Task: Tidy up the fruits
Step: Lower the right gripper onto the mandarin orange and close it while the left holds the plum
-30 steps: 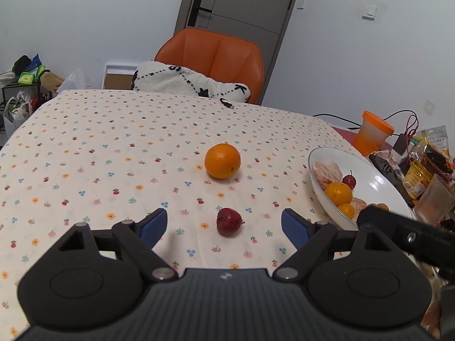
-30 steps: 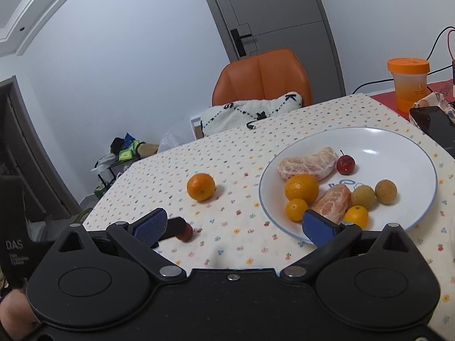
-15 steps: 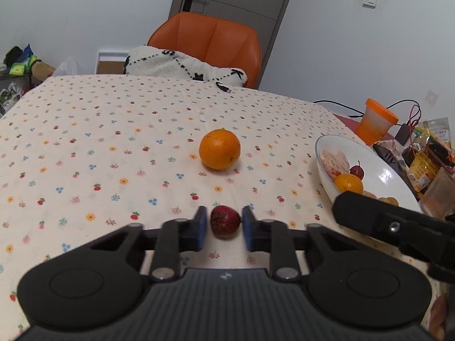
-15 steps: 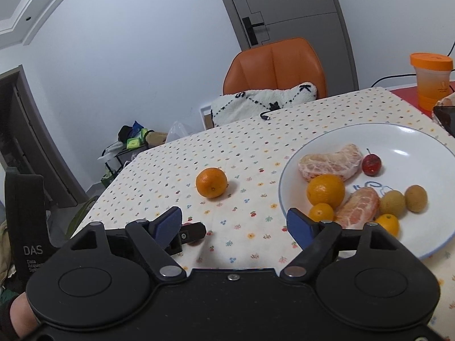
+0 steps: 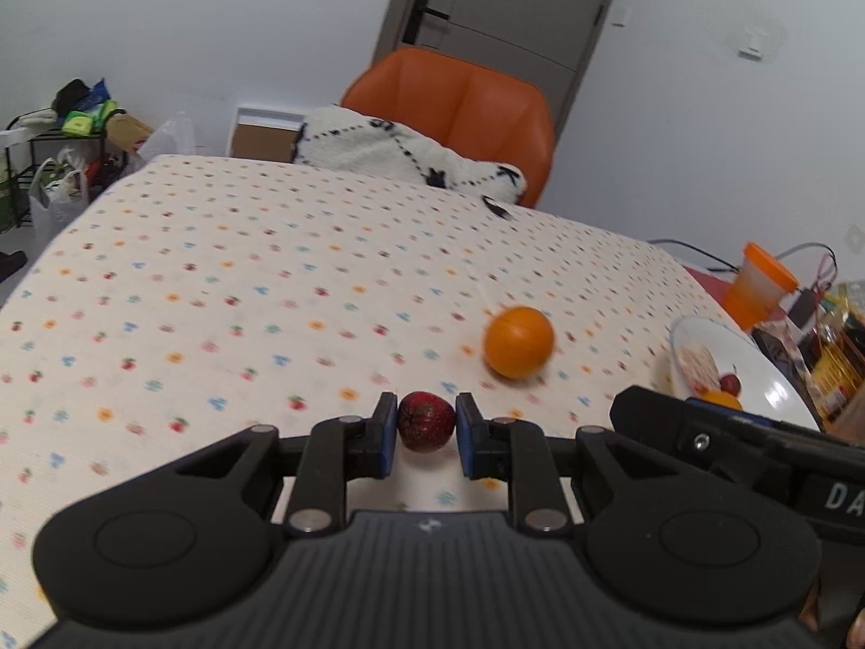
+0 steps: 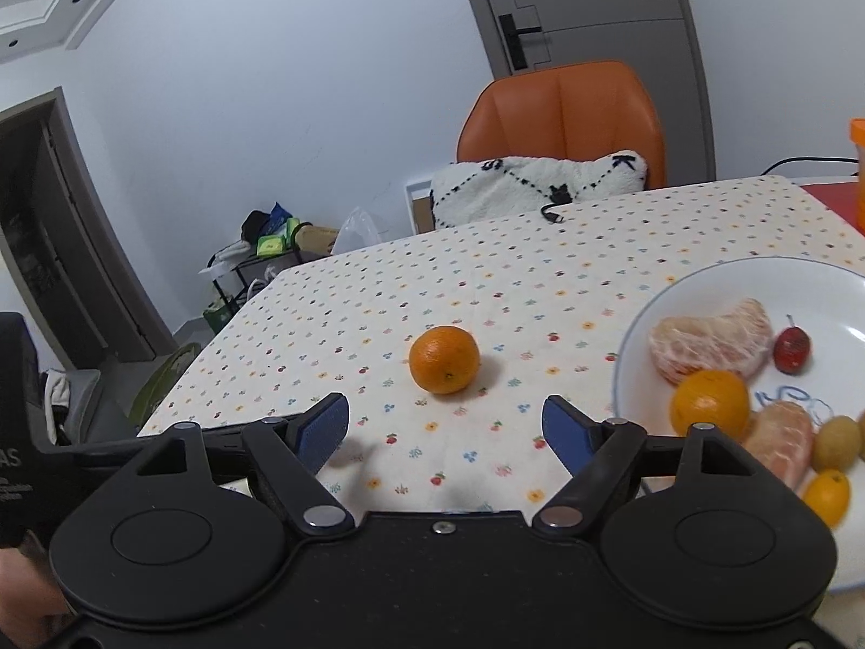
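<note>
Floral tablecloth (image 5: 216,281) is spreading under both my grippers.
My left gripper (image 5: 421,435) is pinching a dark red fruit (image 5: 426,421) between its pads, with the orange (image 5: 518,342) lying beyond to the right. My right gripper (image 6: 446,427) is gaping wide, facing the orange, beside the plate (image 6: 843,292). Only "DA" is reading on the other gripper's side.

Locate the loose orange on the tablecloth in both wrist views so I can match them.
Left wrist: the orange sits right of centre, motion-blurred, beyond the left hand-held gripper, which is shut on a dark red fruit.
Right wrist: the orange sits at centre, beyond the open right hand-held gripper, left of the white plate.
Shared landmark: the orange chair behind the table.
</note>
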